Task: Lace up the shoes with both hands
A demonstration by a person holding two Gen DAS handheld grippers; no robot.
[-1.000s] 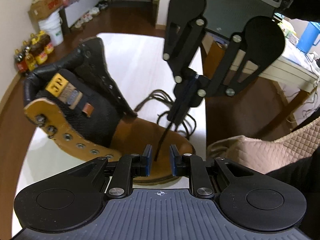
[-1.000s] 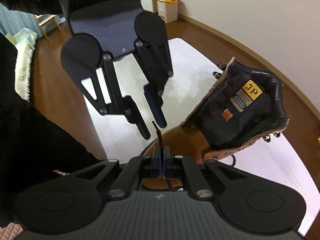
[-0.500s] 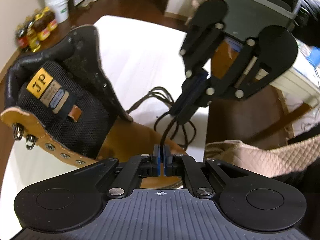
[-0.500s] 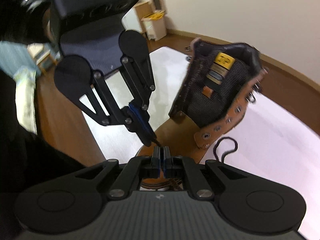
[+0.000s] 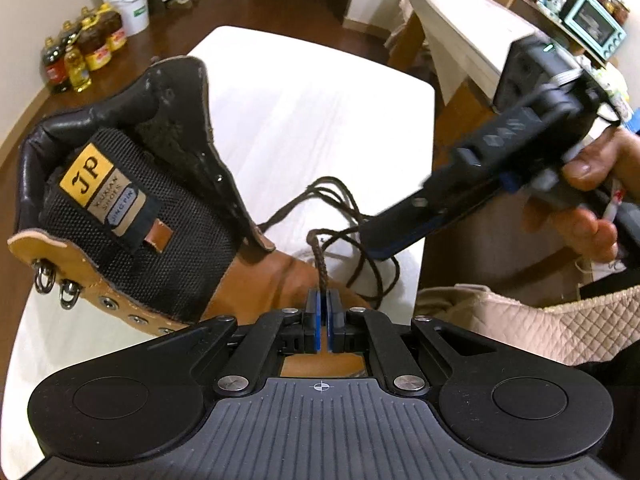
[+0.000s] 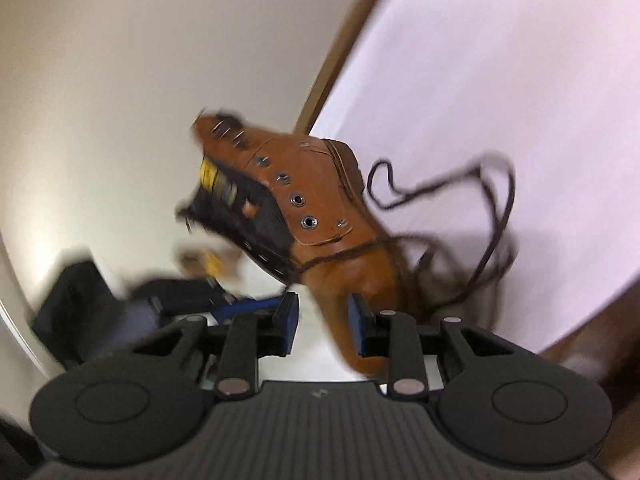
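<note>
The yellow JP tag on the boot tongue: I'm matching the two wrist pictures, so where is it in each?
Left wrist: the yellow JP tag is at left, sharp, on the black tongue.
Right wrist: the tag is a blurred yellow patch left of centre.
Shared landmark: the row of eyelets.

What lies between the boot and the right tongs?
Loose loops of the brown lace on the white table, as the left wrist view shows. The right tongs have just been opening, with nothing gripped between them.
</note>
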